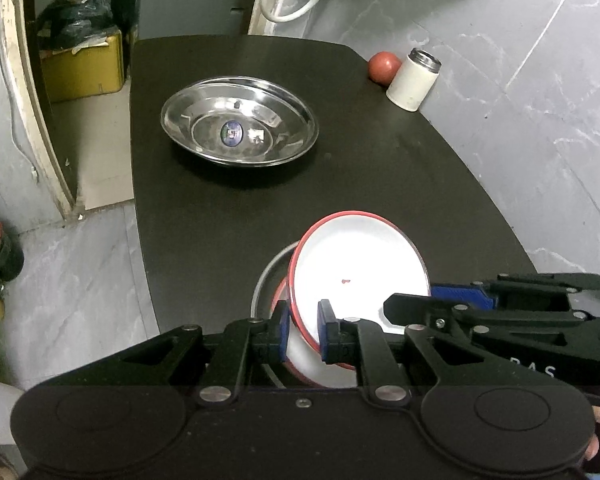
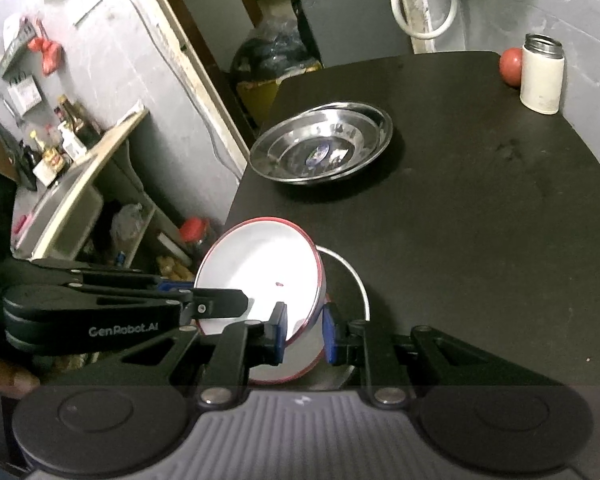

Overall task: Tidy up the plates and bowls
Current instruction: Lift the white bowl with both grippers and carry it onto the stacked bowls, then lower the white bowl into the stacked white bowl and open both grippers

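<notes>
Plate [image 1: 356,276] tilted, rim between both grippers' jaws: left gripper [image 1: 303,330] and right gripper [image 2: 305,330] opposite, not clearly clamped; steel bowl [image 1: 239,120] far ahead.

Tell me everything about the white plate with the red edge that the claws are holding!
The white plate looks like enamel, glossy white with a thin red rim and a tiny red speck near its middle. It is tilted up on edge above another red-rimmed dish and a steel plate on the black table. The left claw and right claw each straddle its rim on opposite sides.
</notes>
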